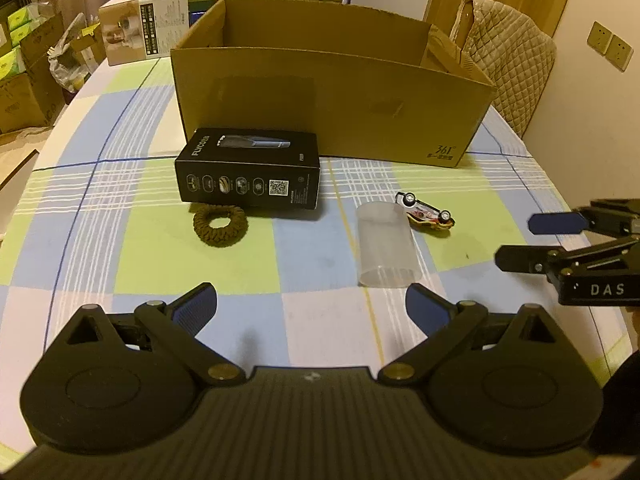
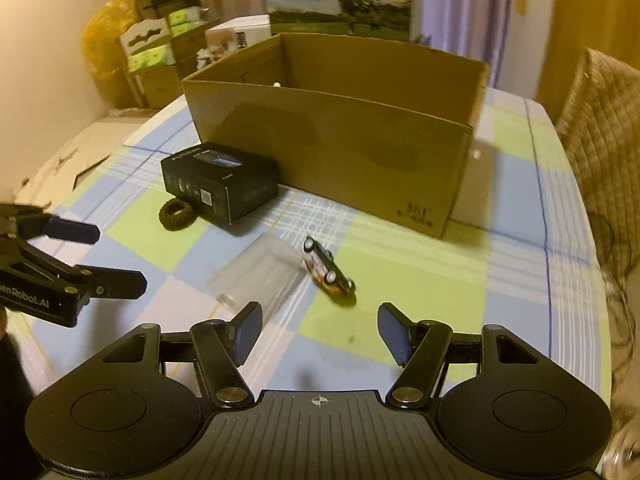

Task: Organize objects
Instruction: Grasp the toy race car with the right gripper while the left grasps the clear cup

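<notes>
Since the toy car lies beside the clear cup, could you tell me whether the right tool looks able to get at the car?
Probably yes: the right tool is open and empty, and bare tablecloth lies between it and the toy car; the clear cup lies alongside the car, left of that path.

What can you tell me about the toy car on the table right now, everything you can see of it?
The toy car is a small die-cast-looking model with a white, red and yellow body and black wheels with silver hubs. It lies tipped on its side, wheels showing, on the checked tablecloth in front of the cardboard box. It sits right next to the far end of the clear plastic cup lying there; whether they touch I cannot tell. Neither gripper touches it.
</notes>
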